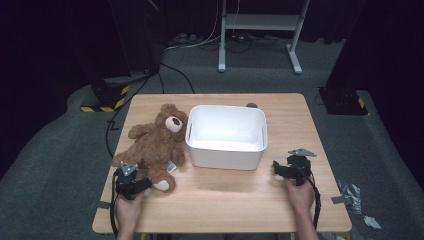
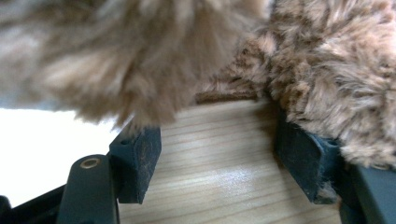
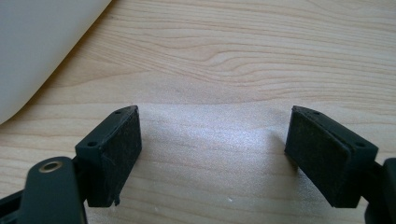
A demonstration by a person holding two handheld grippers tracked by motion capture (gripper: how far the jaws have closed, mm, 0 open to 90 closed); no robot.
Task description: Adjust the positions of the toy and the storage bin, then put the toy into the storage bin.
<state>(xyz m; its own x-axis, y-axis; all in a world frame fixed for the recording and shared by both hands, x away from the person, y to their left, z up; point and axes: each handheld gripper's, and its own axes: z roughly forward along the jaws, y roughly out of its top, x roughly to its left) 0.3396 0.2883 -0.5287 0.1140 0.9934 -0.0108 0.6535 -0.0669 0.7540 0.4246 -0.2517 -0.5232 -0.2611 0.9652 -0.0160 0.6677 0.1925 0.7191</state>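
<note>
Your left gripper (image 1: 131,186): jaws apart at teddy bear's (image 1: 152,142) leg, not pressing | your right gripper (image 1: 292,167): jaws wide over table (image 1: 225,200), beside white bin (image 1: 227,150)

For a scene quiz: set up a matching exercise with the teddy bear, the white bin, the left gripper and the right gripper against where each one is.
Things:
1. teddy bear
2. white bin
3. left gripper
4. right gripper

Places:
A. open over bare wood, right of the bin
B. middle of the table
C. lying left of the bin
D. at the bear's leg, fur at both pads

Pairs: 1-C, 2-B, 3-D, 4-A
</note>
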